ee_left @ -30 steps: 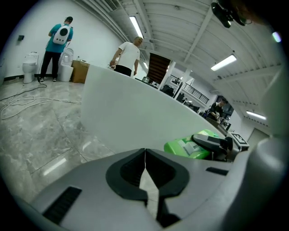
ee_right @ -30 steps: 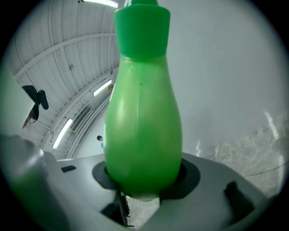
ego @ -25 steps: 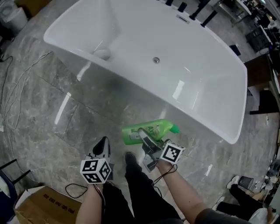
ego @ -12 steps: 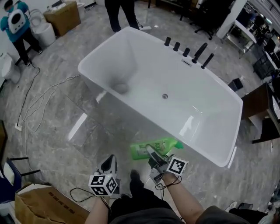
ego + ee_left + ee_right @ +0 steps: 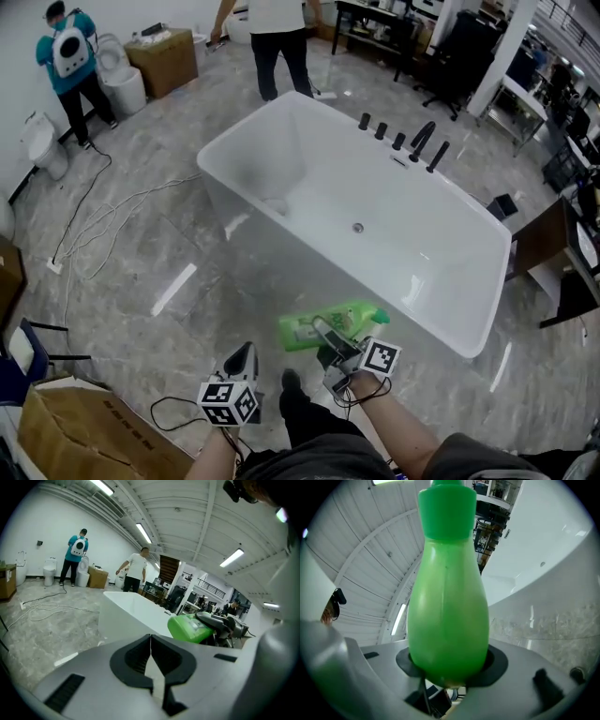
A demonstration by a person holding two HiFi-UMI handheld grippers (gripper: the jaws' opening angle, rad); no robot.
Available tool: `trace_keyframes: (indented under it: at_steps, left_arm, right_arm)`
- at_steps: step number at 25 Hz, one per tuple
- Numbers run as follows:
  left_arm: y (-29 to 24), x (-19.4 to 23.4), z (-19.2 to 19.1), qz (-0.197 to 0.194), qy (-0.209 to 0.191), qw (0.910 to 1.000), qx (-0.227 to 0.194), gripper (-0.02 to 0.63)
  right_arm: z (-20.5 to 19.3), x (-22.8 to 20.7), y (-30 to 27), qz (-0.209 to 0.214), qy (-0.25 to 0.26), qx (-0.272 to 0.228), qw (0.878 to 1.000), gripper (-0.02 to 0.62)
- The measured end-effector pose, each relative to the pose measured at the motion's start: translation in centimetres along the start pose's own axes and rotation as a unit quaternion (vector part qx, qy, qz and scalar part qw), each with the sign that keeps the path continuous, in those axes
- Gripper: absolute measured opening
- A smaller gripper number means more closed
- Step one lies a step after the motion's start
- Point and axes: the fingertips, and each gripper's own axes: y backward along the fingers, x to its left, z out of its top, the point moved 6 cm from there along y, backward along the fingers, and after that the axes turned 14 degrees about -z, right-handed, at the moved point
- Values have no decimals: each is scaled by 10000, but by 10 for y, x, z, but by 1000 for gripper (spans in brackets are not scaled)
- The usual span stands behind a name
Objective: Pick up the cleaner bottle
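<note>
The green cleaner bottle (image 5: 330, 325) lies sideways in the air just in front of the white bathtub (image 5: 277, 251), cap toward the right. My right gripper (image 5: 327, 338) is shut on its body. In the right gripper view the bottle (image 5: 447, 606) fills the middle, wedged between the jaws of the right gripper (image 5: 449, 671), cap pointing away. My left gripper (image 5: 242, 357) hangs to the left of the bottle with nothing in it. In its own view the left gripper (image 5: 150, 646) has its pads together, and the bottle (image 5: 188, 627) shows at the right.
Black taps (image 5: 405, 137) line the tub's far rim. A cardboard box (image 5: 80, 438) sits at the lower left, and cables (image 5: 101, 215) trail over the grey floor. Two people (image 5: 70, 58) (image 5: 277, 36) stand at the back by toilets (image 5: 123, 87). Desks (image 5: 555, 251) stand at the right.
Both grippers and the view have risen; the bottle came up off the floor in the right gripper. More of the room and the whole tub now show.
</note>
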Motion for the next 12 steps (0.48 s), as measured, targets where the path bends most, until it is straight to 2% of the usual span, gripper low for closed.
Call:
trace_keyframes:
  at_steps: [6,12]
  left_arm:
    - [78,-37,-42,-32,-210,9997,-104,15]
    - [166,-67,-87,143,-272,9988,-388,15]
  right_arm:
    - [-71,7,58,-31,-173,-119,9998,201]
    - [-145,9,133,-259,-133,-145,9995,201]
